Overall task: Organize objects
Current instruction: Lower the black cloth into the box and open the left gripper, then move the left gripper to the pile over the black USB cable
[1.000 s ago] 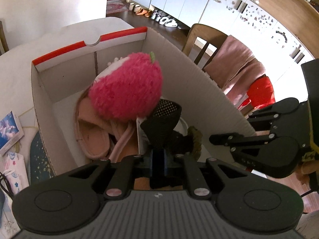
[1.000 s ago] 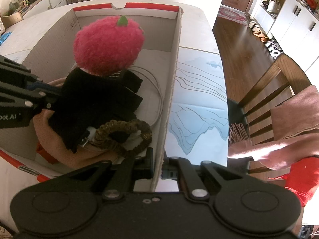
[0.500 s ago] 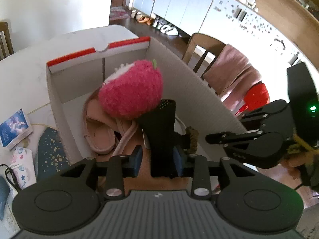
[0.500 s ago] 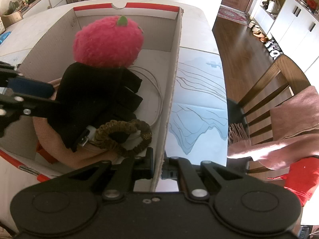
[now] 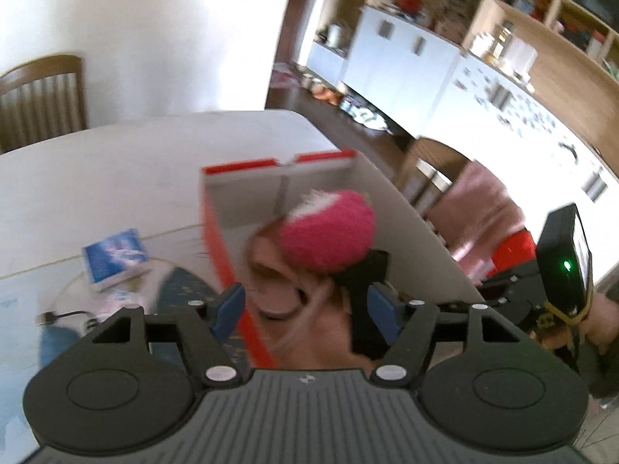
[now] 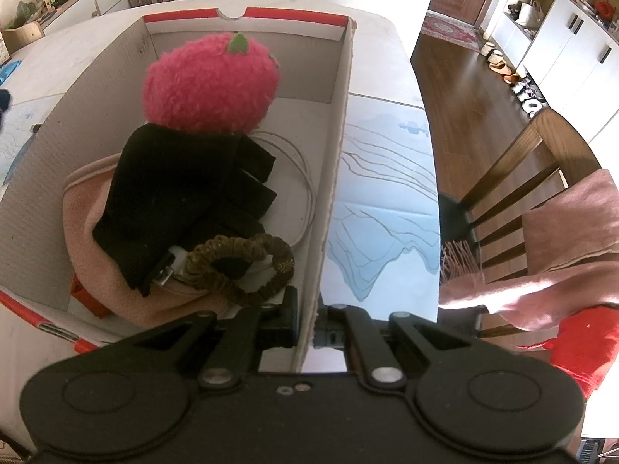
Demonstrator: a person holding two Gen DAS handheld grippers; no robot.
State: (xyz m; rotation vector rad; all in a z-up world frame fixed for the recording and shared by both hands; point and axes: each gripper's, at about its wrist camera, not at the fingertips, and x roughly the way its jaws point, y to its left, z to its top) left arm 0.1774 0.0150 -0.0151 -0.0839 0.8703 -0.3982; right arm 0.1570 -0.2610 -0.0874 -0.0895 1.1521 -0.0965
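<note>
Left gripper (image 5: 305, 311) blurred by motion, jaws just spread wide and gripping nothing. Right gripper (image 6: 307, 323) pinched tight on the side wall of the red-edged white cardboard box (image 6: 336, 162), fingertips partly hidden by it. Inside, fuzzy pink strawberry plush (image 6: 211, 83) over black fingerless glove (image 6: 185, 193); brown scrunchie (image 6: 240, 266) alongside; salmon fabric (image 6: 89, 228) mostly buried. Tabletop (image 6: 381, 208) beside.

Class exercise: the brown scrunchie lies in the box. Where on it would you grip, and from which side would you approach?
Probably from above: pinch the far arc of the brown scrunchie, one of the fingers through its open centre. It lies flat atop the black glove, and the box wall blocks a side approach.
</note>
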